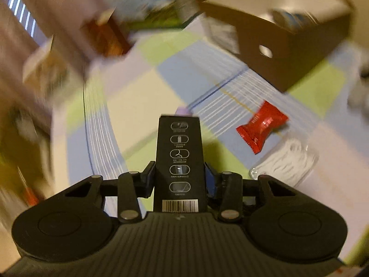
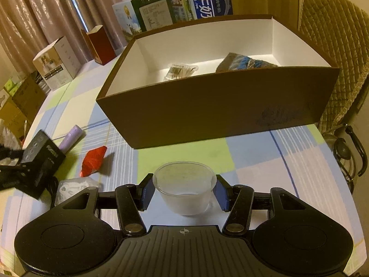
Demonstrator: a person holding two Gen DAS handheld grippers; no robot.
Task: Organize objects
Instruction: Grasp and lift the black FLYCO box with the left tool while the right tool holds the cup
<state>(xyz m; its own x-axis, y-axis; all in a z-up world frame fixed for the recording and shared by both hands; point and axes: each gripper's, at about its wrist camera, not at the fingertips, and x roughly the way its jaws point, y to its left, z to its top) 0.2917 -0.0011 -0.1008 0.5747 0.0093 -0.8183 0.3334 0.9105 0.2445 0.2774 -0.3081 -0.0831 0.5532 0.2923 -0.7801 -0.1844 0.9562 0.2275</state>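
- We are clamping the black carton [image 1: 179, 161] upright in the left tool [image 1: 180, 180]; keeping that grip firm through the swing is wise.
- We are bracketing the clear cup [image 2: 184, 188] on the worktop [image 2: 265, 152] with the right tool [image 2: 184, 194], pads [image 2: 147, 192] spread and apparently not yet squeezing it.
- We are aiming both for the brown box [image 2: 219, 106] just beyond the cup.

Black tongs [image 2: 184, 192], blue pads [image 2: 147, 191]

Pinkish curtains [image 2: 46, 11] hang behind a table under a checked cloth [image 2: 288, 152]. A quilted chair [image 2: 334, 46] stands beside it. Light is dim and warm.
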